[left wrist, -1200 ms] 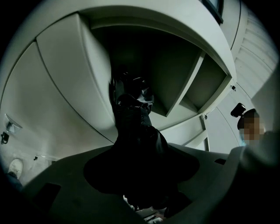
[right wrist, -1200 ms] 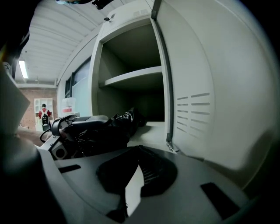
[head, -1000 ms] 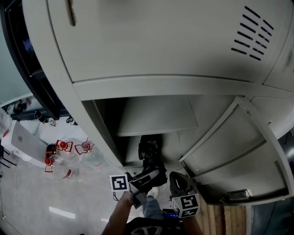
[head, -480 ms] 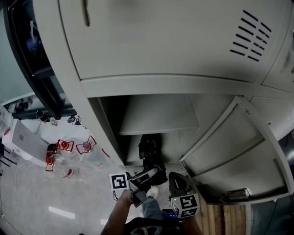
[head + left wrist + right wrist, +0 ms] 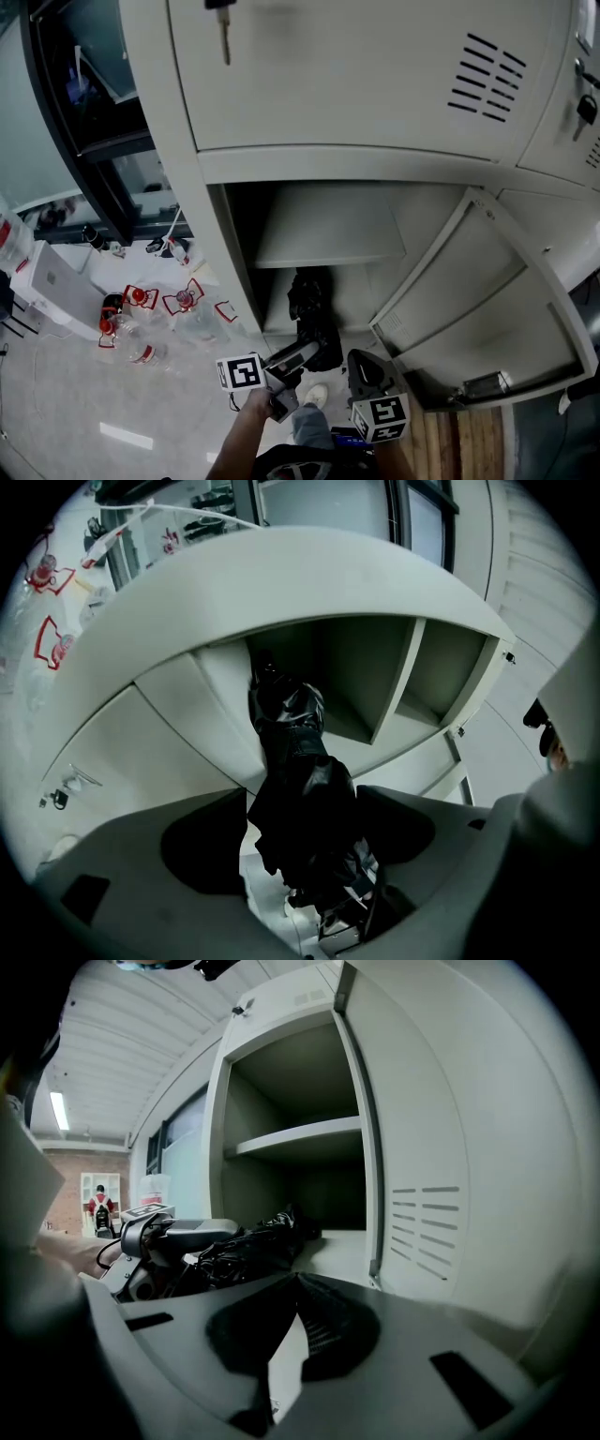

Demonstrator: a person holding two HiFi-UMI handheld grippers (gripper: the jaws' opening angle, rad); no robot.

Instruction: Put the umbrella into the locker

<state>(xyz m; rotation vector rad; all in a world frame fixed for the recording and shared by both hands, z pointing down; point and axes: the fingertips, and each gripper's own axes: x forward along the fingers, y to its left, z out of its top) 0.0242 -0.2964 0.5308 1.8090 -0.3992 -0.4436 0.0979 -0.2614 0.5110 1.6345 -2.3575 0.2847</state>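
Left hand-held gripper is clamped on the black folded fabric umbrella. The umbrella's far end is already inside the open lower compartment of the grey metal locker, under the shelf. Right hand-held gripper has jaws together and empty, near the open door on the right.

To do it well: push deeper, lower it onto the compartment floor, and release only once the whole length clears the sill.

Right gripper view shows the umbrella side-on, low over the floor; head view doesn't. Only head view shows clear plastic bottles left.
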